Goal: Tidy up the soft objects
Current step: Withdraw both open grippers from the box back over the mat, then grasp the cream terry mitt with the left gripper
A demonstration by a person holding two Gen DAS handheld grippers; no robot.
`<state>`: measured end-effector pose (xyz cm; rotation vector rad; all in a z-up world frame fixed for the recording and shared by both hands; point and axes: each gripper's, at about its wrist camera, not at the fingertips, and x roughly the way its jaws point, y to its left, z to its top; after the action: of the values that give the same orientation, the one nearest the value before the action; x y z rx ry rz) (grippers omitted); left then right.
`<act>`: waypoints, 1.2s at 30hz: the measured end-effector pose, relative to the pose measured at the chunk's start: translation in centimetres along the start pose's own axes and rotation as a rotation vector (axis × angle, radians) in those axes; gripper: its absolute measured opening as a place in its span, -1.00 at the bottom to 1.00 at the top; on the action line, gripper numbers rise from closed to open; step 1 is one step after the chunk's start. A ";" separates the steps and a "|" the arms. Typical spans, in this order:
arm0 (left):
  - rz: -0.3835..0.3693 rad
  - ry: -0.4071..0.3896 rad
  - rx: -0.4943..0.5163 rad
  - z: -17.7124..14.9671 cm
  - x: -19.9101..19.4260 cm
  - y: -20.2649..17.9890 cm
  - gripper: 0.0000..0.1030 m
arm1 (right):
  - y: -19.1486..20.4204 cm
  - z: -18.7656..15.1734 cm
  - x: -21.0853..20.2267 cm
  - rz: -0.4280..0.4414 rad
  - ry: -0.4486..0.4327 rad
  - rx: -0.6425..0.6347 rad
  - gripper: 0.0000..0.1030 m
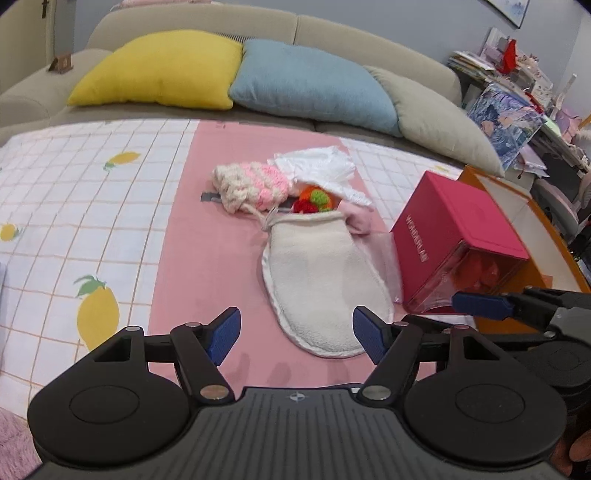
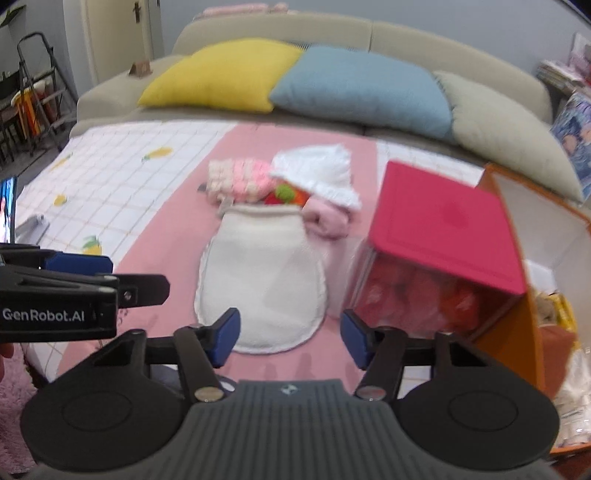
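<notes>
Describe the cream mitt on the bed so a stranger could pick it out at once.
Start at the sofa back with the yellow, blue and grey cushions, then come down the pink strip of the bedspread to the small heap of soft things. The mitt lies nearest the camera, left of the pink box. It is the only flat, plain cream, rounded piece with a stitched edge; the others are knitted, crumpled or brightly coloured.

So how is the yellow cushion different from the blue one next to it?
The yellow cushion sits at the left end of the sofa back; the blue cushion sits in the middle of the row. The yellow one has nothing on it, while a grey cushion overlaps the blue one's right end. The yellow one's corner overlaps the blue one's left edge. Both are plump, plain-coloured and lean against the beige sofa.
</notes>
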<state>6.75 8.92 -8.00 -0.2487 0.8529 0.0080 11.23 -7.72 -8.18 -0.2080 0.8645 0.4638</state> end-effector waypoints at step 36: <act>0.033 0.079 0.079 -0.3 8.6 -2.1 -0.41 | 1.5 -0.7 7.9 0.131 0.089 -0.028 -0.45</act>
<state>12.49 6.05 -14.16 -0.1620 0.9337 -0.0044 14.46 -4.19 -14.69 -0.1995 0.9627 0.5926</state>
